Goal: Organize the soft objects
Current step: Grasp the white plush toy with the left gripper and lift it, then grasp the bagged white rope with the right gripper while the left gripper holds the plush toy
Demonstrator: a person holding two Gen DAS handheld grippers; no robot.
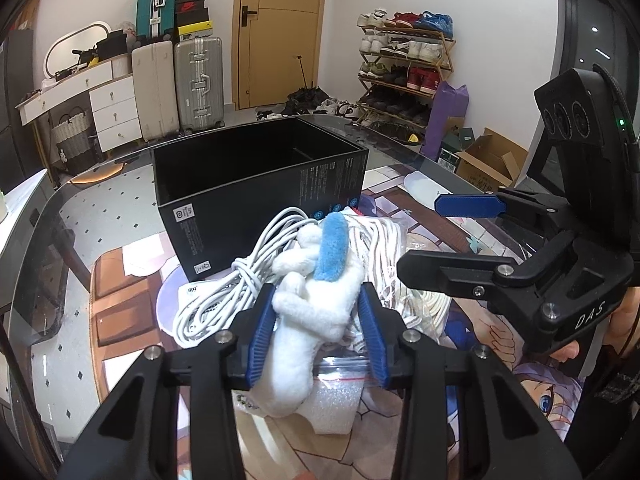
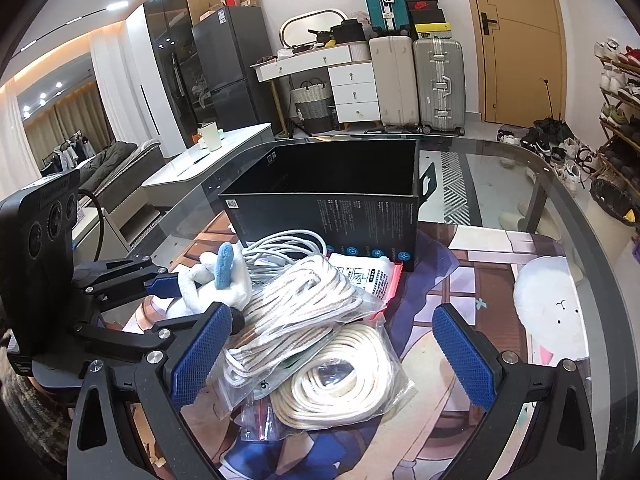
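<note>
Nearest in the left wrist view, the left tool [image 1: 318,334] has its blue pads pressed into both sides of a white plush toy [image 1: 316,316] with a blue fuzzy patch; the toy bulges between them, so the grip is firm. Under the toy lies a clear zip bag [image 1: 344,372] with a red seal strip and a piece of white foam.

In the right wrist view, the right tool [image 2: 334,354] stands wide, its pads apart on either side of the pile and touching nothing. Between them sit two clear bags of coiled rope: a cream coil [image 2: 340,380] closest, and a white rope with brown flecks [image 2: 296,304] just behind and partly over it.

Left of the plush toy, a bundle of white cable [image 1: 228,292] rests against the pile. All this lies on a glass tabletop [image 1: 100,208] partly covered by a printed cartoon mat [image 2: 480,280].

Just behind the pile stands an open black box [image 1: 256,184], empty as far as its inside can be seen, its near wall touching the cable.

Beyond the tabletop, silver and beige suitcases [image 1: 176,84] stand by a wooden door [image 1: 280,32], with a shoe rack [image 1: 404,68] to the right.
</note>
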